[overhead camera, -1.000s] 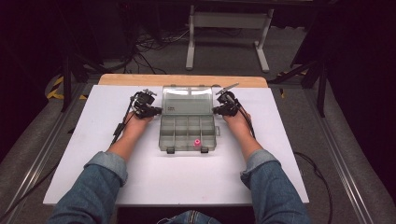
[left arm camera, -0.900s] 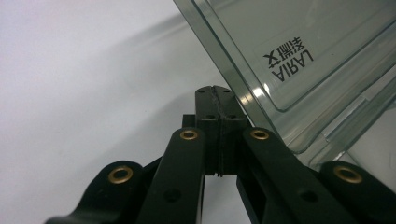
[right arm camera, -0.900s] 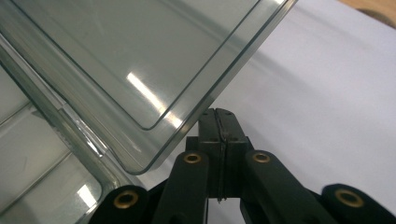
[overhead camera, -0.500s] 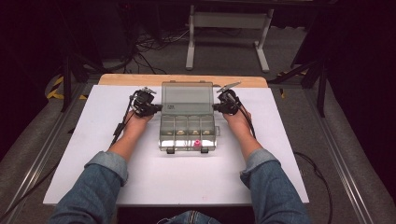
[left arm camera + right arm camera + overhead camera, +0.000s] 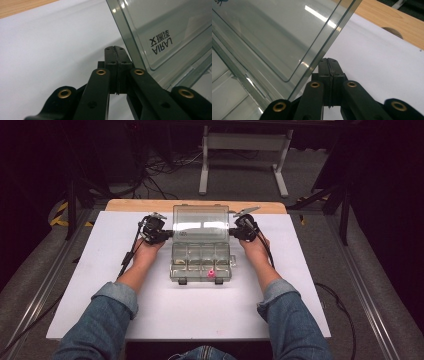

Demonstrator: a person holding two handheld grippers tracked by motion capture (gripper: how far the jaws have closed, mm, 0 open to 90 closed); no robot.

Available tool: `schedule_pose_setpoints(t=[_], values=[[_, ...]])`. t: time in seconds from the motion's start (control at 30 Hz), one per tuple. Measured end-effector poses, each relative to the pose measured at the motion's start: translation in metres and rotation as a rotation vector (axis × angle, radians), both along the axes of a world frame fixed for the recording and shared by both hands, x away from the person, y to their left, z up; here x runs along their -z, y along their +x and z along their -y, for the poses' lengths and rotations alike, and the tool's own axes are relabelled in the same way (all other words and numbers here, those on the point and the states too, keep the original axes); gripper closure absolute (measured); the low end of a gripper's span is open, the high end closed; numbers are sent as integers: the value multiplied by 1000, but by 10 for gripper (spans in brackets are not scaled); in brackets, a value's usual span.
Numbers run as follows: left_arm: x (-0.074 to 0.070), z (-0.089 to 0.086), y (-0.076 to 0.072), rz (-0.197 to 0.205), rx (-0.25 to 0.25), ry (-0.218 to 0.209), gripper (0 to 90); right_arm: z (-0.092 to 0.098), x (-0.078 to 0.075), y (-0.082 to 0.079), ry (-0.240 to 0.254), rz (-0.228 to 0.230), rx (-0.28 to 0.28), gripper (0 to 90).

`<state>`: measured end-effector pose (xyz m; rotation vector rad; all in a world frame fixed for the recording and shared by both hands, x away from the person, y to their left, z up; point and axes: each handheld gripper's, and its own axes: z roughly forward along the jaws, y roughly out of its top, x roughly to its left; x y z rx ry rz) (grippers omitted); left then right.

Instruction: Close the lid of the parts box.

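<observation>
The clear lid (image 5: 175,30) of the box carries dark print, "AIRAL" beneath some small characters too fine to read.

clear lid (image 5: 201,222) of the compartment box (image 5: 201,262) swung further up from lying flat, now near upright

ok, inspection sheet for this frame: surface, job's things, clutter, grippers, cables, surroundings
Surface: white board on a wooden table.
Job's things: clear box, lid raised and tilted; pink piece in a front compartment.
Clutter: nothing seen.
Grippers: left gripper shut, tip at the lid's left edge; right gripper shut, tip at its right edge. Neither clamps the lid.
Cables: left cable across the board; right cable along the forearm; more on the floor.
Surroundings: dark; grey stand behind.
</observation>
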<state>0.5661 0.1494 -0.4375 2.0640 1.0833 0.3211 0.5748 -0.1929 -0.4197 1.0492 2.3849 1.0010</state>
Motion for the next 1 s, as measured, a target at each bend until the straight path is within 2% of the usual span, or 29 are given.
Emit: schedule_pose_setpoints(t=[0.4, 0.53, 0.67, 0.8, 1.0], values=[[-2, 1, -2, 21, -10, -13, 896, 2, -4, -1, 13, 36, 6, 900], [-3, 1, -2, 19, -15, -35, 896, 2, -6, -2, 21, 44, 5, 900], [-5, 1, -3, 32, -8, -30, 896, 1, -8, -3, 33, 54, -1, 900], [-6, 1, -5, 26, -7, -48, 896, 2, -11, -5, 42, 61, -10, 900], [-11, 0, -9, 38, 16, -31, 895, 3, -17, -9, 51, 69, -38, 900]])
